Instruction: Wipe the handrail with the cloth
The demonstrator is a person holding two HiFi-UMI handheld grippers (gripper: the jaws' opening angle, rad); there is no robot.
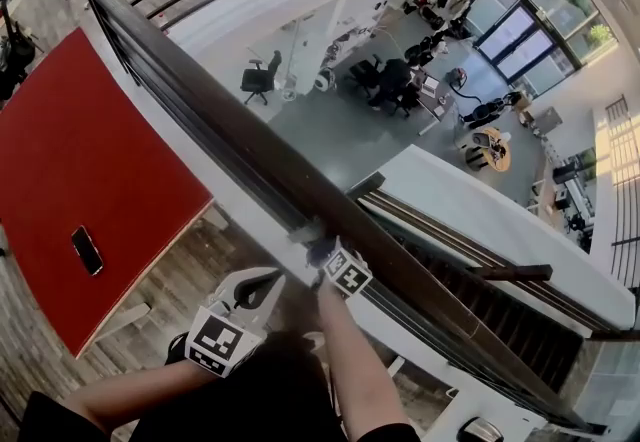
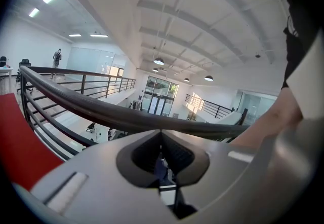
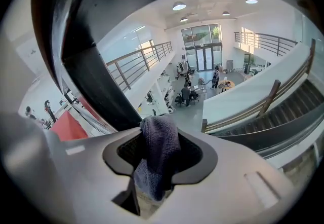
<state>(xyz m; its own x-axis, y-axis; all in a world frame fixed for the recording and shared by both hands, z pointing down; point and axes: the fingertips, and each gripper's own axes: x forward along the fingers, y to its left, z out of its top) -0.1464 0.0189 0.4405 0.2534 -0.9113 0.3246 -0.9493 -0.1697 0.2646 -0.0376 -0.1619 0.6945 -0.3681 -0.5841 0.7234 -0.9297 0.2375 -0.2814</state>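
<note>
- At the balcony's edge, one dark handrail (image 1: 230, 130) ran on a slant from the upper left to the lower right of the head view, with thinner bars below it.
- Two grippers were in sight, and one cloth (image 3: 159, 152), a dark blue-grey one.
- One red table (image 1: 90, 160) stood to the left of the rail, with one dark phone (image 1: 87, 251) lying flat on it.
- That cloth sat between the jaws of the right gripper (image 3: 159, 132). It bulged up past the tips and hung down behind them.
- From the head view, the right gripper (image 1: 318, 246) pointed at the near side of the rail, and the cloth (image 1: 320, 252) showed as a dark lump at its tip, right against the rail's edge. Whether it truly pressed on the rail could not be told.
- Seen from the right gripper view, the handrail (image 3: 96, 86) loomed close at the upper left, just beside the top of the cloth.
- Its jaws were clamped on the cloth, held slightly apart by the cloth's bulk.
- By contrast, the left gripper (image 2: 161, 137) had its jaws pressed together at the tips, with nothing between them.
- It (image 1: 262, 288) hung just left of the right gripper, below the rail and apart from it, tips aimed up toward the handrail (image 2: 101, 111).
</note>
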